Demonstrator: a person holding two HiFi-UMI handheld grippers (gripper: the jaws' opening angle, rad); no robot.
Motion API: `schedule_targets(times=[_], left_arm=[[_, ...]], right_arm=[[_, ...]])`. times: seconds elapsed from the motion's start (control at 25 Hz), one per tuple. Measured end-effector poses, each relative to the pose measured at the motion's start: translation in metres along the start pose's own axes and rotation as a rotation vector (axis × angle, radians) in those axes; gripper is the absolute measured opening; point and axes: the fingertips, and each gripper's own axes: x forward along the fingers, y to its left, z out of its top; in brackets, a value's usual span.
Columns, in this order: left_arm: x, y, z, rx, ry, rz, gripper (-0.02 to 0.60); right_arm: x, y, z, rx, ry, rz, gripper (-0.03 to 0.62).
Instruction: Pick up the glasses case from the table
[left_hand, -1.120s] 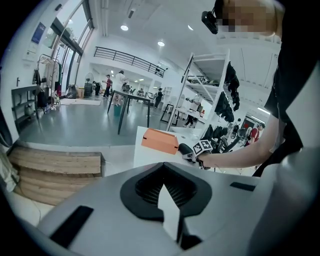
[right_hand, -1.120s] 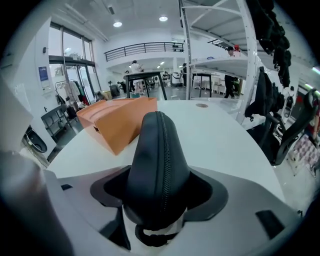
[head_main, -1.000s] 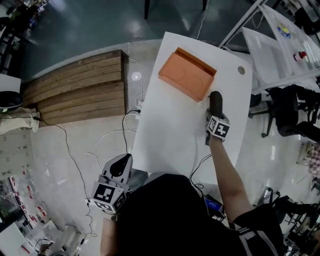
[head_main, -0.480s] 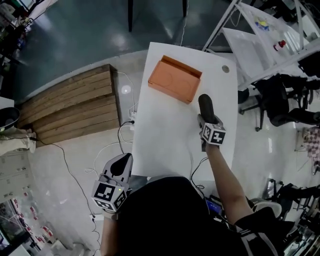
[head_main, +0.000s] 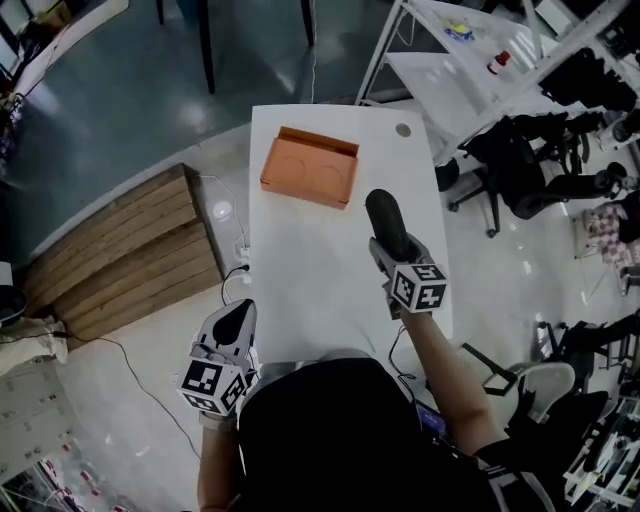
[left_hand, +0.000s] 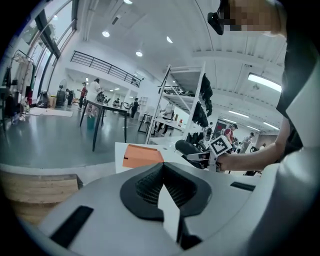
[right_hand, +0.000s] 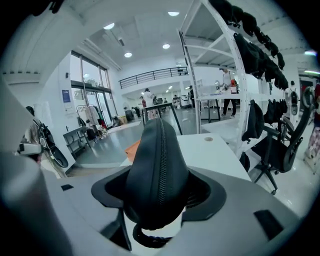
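While the right gripper clamps the glasses case, its zip is shut.

Lab hall, shelving rack, white worktable

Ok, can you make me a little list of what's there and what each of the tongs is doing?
Right tongs: shut on the black zippered glasses case
Case position: held in the air, off the white rectangular table
Left tongs: shut, holding nothing, low beside the table's near left corner
On the table: orange rectangular tray with two round dents, at the far end, nothing in it
Job: case is picked up
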Motion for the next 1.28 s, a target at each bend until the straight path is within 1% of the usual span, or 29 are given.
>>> schedule_targets(times=[0.12,0.28,0.56,0.8,1.08,1.28], left_arm=[[0.007,-0.003,0.011,0.030,-0.032,-0.041,0.018],[0.019,-0.008,0.023,0.066,-0.042,-0.084,0.018],[0.032,-0.018,0.040,0.112,-0.070,-0.162,0.018],[0.035,-0.026,0.046,0.145,-0.077,-0.218,0.018],[0.031,-0.035,0.050,0.164,-0.081,-0.262,0.018],[0.029,-0.038,0.052,0.172,-0.082,-0.280,0.018]], right_arm=[[-0.025,0.018,0.013,0.004,-0.046,0.035,0.316],[-0.058,0.045,0.028,0.014,-0.099,0.105,0.316],[-0.107,0.085,0.042,-0.031,-0.187,0.150,0.316],[-0.135,0.111,0.042,-0.079,-0.234,0.155,0.316],[-0.156,0.134,0.036,-0.127,-0.244,0.159,0.316],[-0.162,0.142,0.038,-0.105,-0.270,0.153,0.316]])
